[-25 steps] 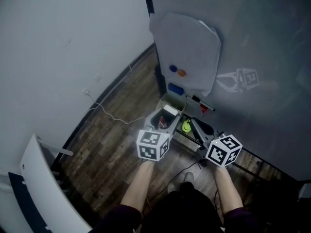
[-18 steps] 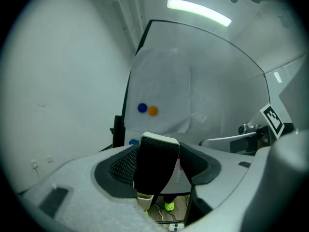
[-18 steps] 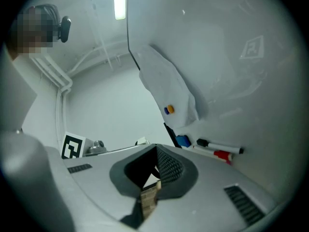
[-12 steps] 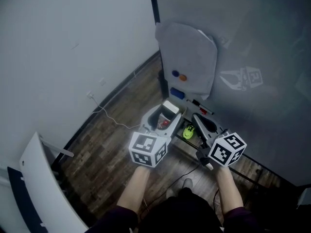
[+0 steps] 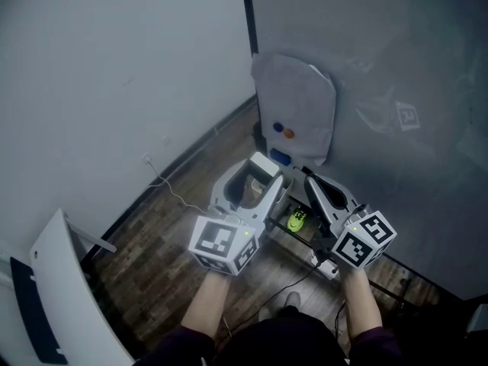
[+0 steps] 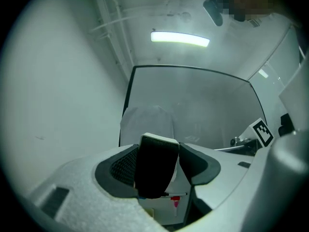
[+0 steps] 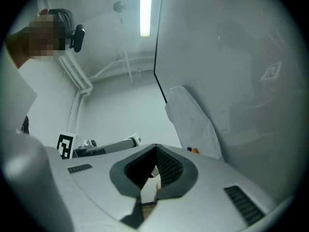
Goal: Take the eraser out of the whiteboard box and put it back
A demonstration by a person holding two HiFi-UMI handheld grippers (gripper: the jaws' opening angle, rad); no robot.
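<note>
Removal looks done: we hold the eraser (image 6: 153,168) clamped in the wide-set left gripper (image 5: 255,175), up near the board (image 5: 293,101), right gripper (image 5: 314,185) closed and empty; we judge only the return is left.

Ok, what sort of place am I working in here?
Probably an office or meeting room: a big whiteboard with magnets, a wood-plank floor and a ceiling strip light.

The eraser (image 5: 263,166) is mostly hidden between the jaws (only its pale end shows from above).
</note>
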